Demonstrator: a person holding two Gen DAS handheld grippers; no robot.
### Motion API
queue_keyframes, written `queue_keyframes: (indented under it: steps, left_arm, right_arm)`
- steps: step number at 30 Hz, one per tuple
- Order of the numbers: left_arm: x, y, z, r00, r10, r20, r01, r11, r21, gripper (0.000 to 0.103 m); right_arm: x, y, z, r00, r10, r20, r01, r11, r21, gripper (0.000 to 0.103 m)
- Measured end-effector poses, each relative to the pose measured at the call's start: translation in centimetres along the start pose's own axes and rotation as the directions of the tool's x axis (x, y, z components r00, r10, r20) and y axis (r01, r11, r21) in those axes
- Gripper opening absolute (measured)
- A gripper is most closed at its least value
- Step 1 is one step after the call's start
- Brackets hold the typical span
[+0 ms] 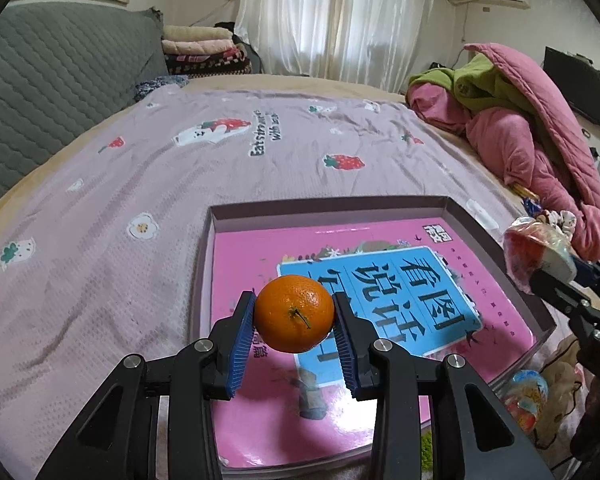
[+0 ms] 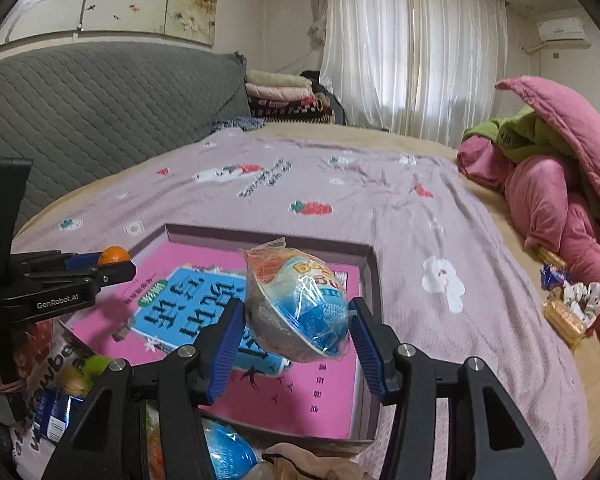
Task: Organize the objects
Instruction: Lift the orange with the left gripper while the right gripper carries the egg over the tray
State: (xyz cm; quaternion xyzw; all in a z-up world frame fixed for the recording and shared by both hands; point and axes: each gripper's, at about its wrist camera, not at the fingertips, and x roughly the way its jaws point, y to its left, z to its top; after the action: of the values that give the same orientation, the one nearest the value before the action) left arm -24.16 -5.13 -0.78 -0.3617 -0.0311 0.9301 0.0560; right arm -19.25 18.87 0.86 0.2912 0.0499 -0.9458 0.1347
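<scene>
we have the left gripper (image 1: 294, 316) pinching an orange (image 1: 294, 313) between its blue ribbed pads (image 1: 242, 346), one pad on each side of the fruit and the stem end facing the camera. the orange hangs above the near left part of a shallow box (image 1: 328, 205) that lies on the strawberry-print bedspread (image 1: 140, 184), with a pink book (image 1: 380, 320) lying flat inside it.

our right gripper (image 2: 296, 320) has its jaws closed on a wrapped egg toy (image 2: 296, 304), a rounded blue and white thing in crinkled clear film, held above the same box. the pads seem to meet the film more than the body, though the glare makes that hard to judge.

the orange looks firm, fairly light and round, so we judge it will roll once set on the smooth book cover; the grip across its widest part is the sound one, and it should be released low, close to a wall of the box. the egg toy is likely light and hollow, and its film is slippery and loose, so taking it across the broad middle beats pinching the wrapper's frill. more wrapped items (image 2: 228, 452) lie below the near edge of the box.
</scene>
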Motion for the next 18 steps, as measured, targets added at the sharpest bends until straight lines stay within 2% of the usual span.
queue_keyframes:
  steps: [18]
  left_arm:
    - [2.2, -0.8, -1.3, 0.996, 0.023, -0.084, -0.019, 0.999, 0.04, 0.039]
  right_arm:
    - [2.3, -0.2, -1.5, 0.991, -0.012, -0.135, 0.014, 1.0, 0.012, 0.054]
